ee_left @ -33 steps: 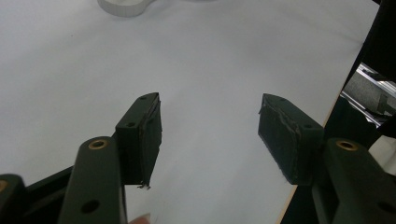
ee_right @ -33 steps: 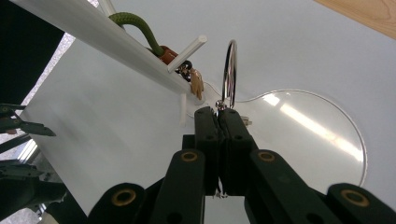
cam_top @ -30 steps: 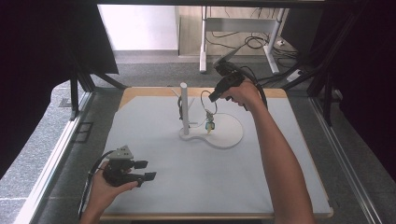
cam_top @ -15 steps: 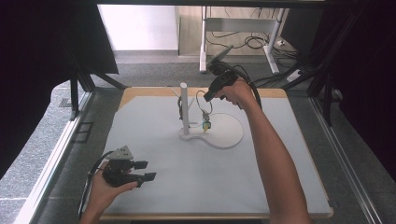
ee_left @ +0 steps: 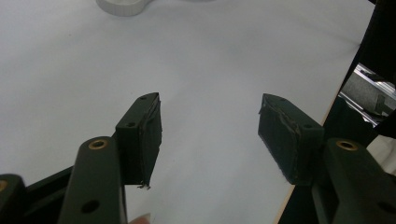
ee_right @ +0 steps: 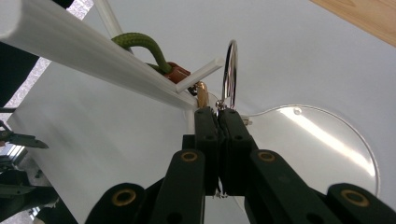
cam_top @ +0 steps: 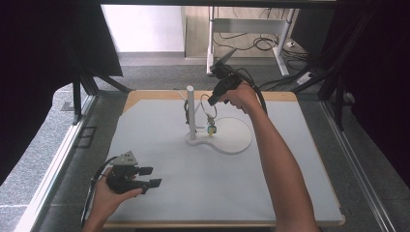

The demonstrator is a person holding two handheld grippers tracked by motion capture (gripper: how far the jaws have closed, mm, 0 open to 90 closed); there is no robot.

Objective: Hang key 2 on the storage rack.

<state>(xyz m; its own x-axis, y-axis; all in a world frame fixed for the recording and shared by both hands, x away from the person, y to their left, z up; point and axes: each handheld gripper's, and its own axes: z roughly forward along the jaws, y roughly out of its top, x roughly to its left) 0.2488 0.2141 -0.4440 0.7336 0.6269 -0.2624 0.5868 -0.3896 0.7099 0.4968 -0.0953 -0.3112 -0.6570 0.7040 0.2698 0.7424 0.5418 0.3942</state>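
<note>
1. Post [cam_top: 190, 113] of white colour stands upright on a white stand base [cam_top: 227, 141] near the far middle of the white table mat [cam_top: 217, 188]; small side pegs stick out from the post.
2. Right gripper [cam_top: 211, 103] is at the far side, just right of the post, with jaws pressed together on a key ring [ee_right: 231, 77]. The ring rises from the closed jaw tips, close to a peg [ee_right: 198, 74].
3. A small coloured charm [cam_top: 211, 128] hangs below this gripper, just above the base.
4. Left gripper [cam_top: 151, 176] rests low at the near left corner of the mat, well apart from the stand. Its jaws stand about half open with nothing between them.
5. Much bare mat lies between the two grippers. A wooden table edge [cam_top: 280, 95] shows beyond the mat at the far side.
6. The right gripper view shows a green cord [ee_right: 140, 44] with a brown piece [ee_right: 175, 73] hooked over the post, and a gold-coloured small part [ee_right: 201, 93] beside the ring.
7. The left gripper view shows the worn pads [ee_left: 152, 135] and the near right edge of the mat.
</note>
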